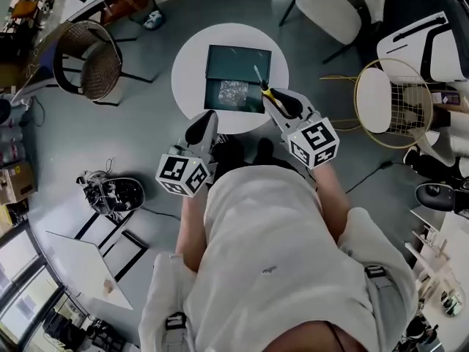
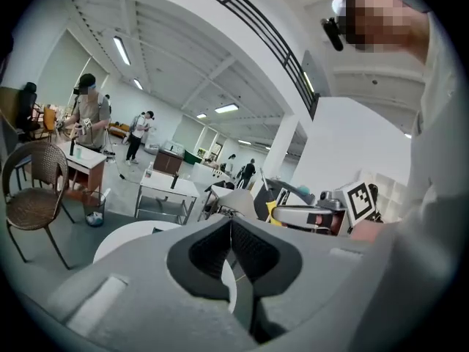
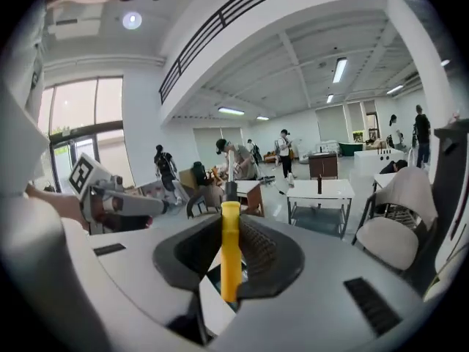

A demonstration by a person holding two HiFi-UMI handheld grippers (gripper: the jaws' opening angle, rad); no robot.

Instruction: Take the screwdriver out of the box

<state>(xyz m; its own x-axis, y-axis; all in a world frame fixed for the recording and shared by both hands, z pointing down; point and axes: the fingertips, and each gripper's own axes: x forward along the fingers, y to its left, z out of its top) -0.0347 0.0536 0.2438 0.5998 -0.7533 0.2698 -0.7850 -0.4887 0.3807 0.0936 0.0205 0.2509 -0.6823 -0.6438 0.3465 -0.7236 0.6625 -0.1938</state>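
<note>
Right gripper point(image 1: 267, 94) pinching screwdriver point(image 1: 259, 77) by yellow handle, high over near right corner of box point(image 1: 220, 61), likely to clear its rim. Left gripper point(image 1: 203, 117) pressed together, empty, beside near edge of table point(image 1: 189, 72), out of the way.

Left gripper point(image 1: 204, 120) with fingers together, empty; right gripper point(image 1: 272, 98) beside it, fingers tight on the screwdriver point(image 3: 229, 249).

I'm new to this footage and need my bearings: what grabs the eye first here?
The yellow-handled screwdriver stands out, clamped in the right gripper and held up over the round white table. On that table sits the dark green square box with crinkled clear wrapping inside. The left gripper is shut and empty at the table's near edge.
</note>
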